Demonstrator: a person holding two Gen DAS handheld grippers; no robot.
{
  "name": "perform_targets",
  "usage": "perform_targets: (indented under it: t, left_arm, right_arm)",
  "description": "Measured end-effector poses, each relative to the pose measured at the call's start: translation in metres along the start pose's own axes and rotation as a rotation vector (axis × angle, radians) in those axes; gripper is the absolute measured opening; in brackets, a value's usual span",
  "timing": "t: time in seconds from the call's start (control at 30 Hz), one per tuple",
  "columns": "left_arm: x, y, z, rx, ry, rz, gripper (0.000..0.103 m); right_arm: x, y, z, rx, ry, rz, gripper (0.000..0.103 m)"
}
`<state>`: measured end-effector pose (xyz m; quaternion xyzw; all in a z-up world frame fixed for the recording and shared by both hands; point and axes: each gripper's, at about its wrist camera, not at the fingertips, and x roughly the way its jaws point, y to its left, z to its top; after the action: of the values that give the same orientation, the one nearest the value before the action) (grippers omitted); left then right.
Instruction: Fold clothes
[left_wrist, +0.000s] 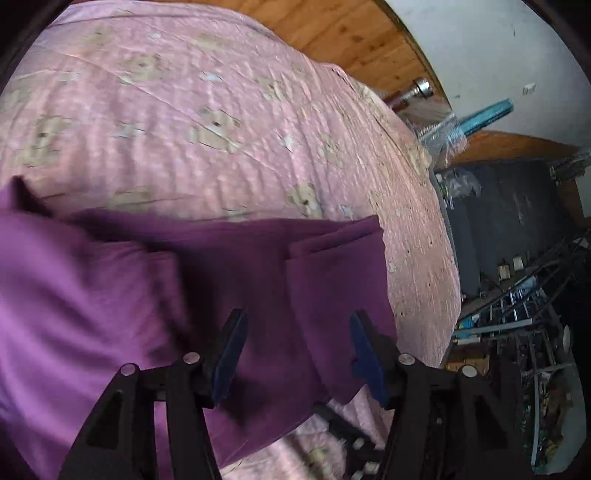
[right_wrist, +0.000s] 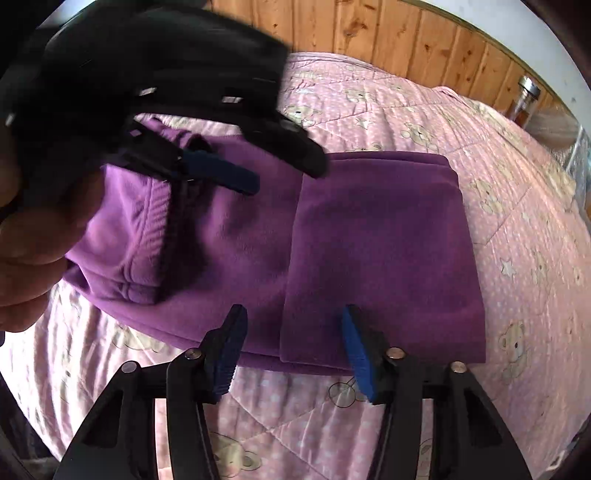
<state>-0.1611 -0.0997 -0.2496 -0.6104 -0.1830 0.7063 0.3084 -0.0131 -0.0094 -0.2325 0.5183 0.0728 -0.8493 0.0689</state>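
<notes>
A purple fleece garment (left_wrist: 258, 266) lies folded on the pink bear-print quilt (left_wrist: 184, 110). A narrower folded layer (right_wrist: 380, 240) lies on top at its right side, and a ribbed cuff or hem (right_wrist: 147, 229) shows at its left. My left gripper (left_wrist: 297, 315) hovers open over the garment's near right part, gripping nothing. In the right wrist view the left gripper (right_wrist: 288, 176) is blurred above the garment's far left, held by a hand (right_wrist: 26, 229). My right gripper (right_wrist: 292, 310) is open over the garment's near edge, fingers apart and holding nothing.
A wooden panel wall (right_wrist: 369, 33) runs behind the bed. A metal-capped bottle (right_wrist: 526, 92) stands by the far right corner. The quilt's right edge (left_wrist: 443, 258) drops to a dark, cluttered floor area (left_wrist: 517, 314) with racks and a plastic bag (left_wrist: 443, 136).
</notes>
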Motion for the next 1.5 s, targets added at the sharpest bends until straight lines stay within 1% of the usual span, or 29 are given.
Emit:
perform_targets:
  t: [0.03, 0.07, 0.1, 0.13, 0.2, 0.27, 0.3, 0.37, 0.4, 0.5, 0.57, 0.63, 0.73, 0.8, 0.83, 0.9, 0.97, 1.07, 1.1, 1.17, 1.2, 1.23, 1.3, 1.33, 1.37, 1.4, 1.43, 1.47, 1.5]
  left_arm:
    - [0.016, -0.005, 0.005, -0.001, 0.015, 0.021, 0.06]
    - [0.026, -0.01, 0.008, 0.013, 0.022, 0.043, 0.059]
    - [0.032, -0.015, 0.009, 0.041, 0.02, 0.072, 0.029]
    - [0.033, -0.02, 0.01, 0.062, 0.01, 0.092, 0.008]
    - [0.017, -0.027, 0.01, 0.084, -0.039, 0.104, 0.008]
    - [-0.003, -0.024, 0.01, 0.062, -0.08, 0.117, 0.008]
    - [-0.003, -0.018, 0.009, 0.055, -0.075, 0.156, 0.008]
    - [0.007, -0.004, 0.009, 0.061, -0.044, 0.256, 0.009]
    - [0.011, 0.002, 0.01, 0.056, -0.044, 0.249, 0.013]
    - [0.013, 0.007, 0.011, 0.052, -0.044, 0.234, 0.014]
    - [-0.002, -0.004, 0.008, 0.073, -0.063, 0.247, 0.014]
    - [-0.021, -0.021, 0.002, 0.102, -0.127, 0.253, 0.014]
    - [-0.041, -0.048, -0.007, 0.142, -0.215, 0.219, 0.014]
    - [-0.027, -0.058, -0.007, 0.156, -0.182, 0.169, 0.014]
    - [-0.014, -0.059, -0.006, 0.163, -0.148, 0.161, 0.014]
    - [0.022, -0.054, -0.004, 0.177, -0.052, 0.194, 0.014]
    - [0.051, -0.042, -0.007, 0.185, 0.019, 0.249, 0.014]
    - [0.041, -0.038, -0.006, 0.155, 0.016, 0.221, 0.014]
    - [0.032, -0.042, -0.005, 0.151, -0.002, 0.209, 0.014]
    - [0.029, -0.044, -0.007, 0.165, -0.007, 0.206, 0.016]
    - [0.031, -0.043, -0.009, 0.172, 0.002, 0.218, 0.02]
    - [0.038, -0.039, -0.011, 0.167, 0.041, 0.237, 0.021]
    - [0.043, -0.034, -0.01, 0.162, 0.055, 0.227, 0.021]
    - [0.042, -0.038, -0.005, 0.157, 0.088, 0.24, 0.021]
    - [0.04, -0.043, 0.0, 0.151, 0.105, 0.244, 0.021]
    - [0.035, -0.05, 0.005, 0.148, 0.095, 0.227, 0.026]
    - [0.03, -0.059, 0.011, 0.151, 0.079, 0.196, 0.039]
    - [0.028, -0.069, 0.017, 0.154, 0.069, 0.169, 0.046]
    - [0.029, -0.078, 0.023, 0.155, 0.069, 0.151, 0.056]
  right_arm:
    - [0.001, 0.001, 0.002, -0.009, 0.0, -0.024, 0.014]
    - [0.0, 0.001, 0.003, -0.012, -0.001, -0.04, 0.01]
    - [-0.004, 0.0, 0.006, 0.002, -0.013, -0.032, 0.009]
    - [-0.01, 0.001, 0.009, 0.006, -0.03, -0.024, 0.009]
    - [-0.019, 0.009, 0.016, -0.015, -0.058, 0.006, 0.009]
    - [-0.013, 0.018, 0.02, -0.032, -0.051, 0.039, 0.009]
    - [-0.003, 0.021, 0.02, -0.033, -0.029, 0.059, 0.009]
    - [0.012, 0.024, 0.016, -0.04, -0.026, 0.073, 0.016]
    - [0.011, 0.024, 0.013, -0.064, -0.057, 0.078, 0.02]
    - [-0.018, 0.0, 0.014, -0.037, -0.056, 0.172, 0.029]
    - [-0.057, -0.038, 0.014, 0.075, -0.151, 0.207, 0.042]
    - [-0.08, -0.074, 0.01, 0.183, -0.232, 0.169, 0.042]
    - [-0.065, -0.11, 0.005, 0.277, -0.202, 0.122, 0.029]
    - [-0.031, -0.115, 0.002, 0.27, -0.097, 0.116, 0.022]
    - [-0.021, -0.116, -0.004, 0.26, -0.081, 0.104, 0.022]
    - [-0.005, -0.118, -0.013, 0.244, -0.05, 0.083, 0.022]
    - [-0.021, -0.119, -0.008, 0.268, -0.052, 0.083, 0.022]
    - [-0.046, -0.12, -0.01, 0.286, -0.141, 0.078, 0.022]
    - [-0.037, -0.118, -0.015, 0.291, -0.121, 0.085, 0.022]
    - [0.005, -0.105, -0.014, 0.308, -0.014, 0.132, 0.024]
    - [0.006, -0.11, -0.018, 0.329, -0.053, 0.155, 0.026]
    - [0.008, -0.116, -0.012, 0.343, -0.043, 0.166, 0.027]
    - [-0.006, -0.128, -0.009, 0.39, -0.069, 0.143, 0.04]
    - [-0.015, -0.133, -0.009, 0.41, -0.103, 0.114, 0.055]
    - [-0.019, -0.135, -0.01, 0.414, -0.135, 0.08, 0.063]
    - [-0.016, -0.135, -0.013, 0.407, -0.13, 0.068, 0.063]
    - [-0.009, -0.131, -0.014, 0.387, -0.1, 0.081, 0.063]
    - [-0.007, -0.125, -0.013, 0.352, -0.081, 0.087, 0.038]
    - [-0.004, -0.12, -0.012, 0.316, -0.062, 0.092, 0.027]
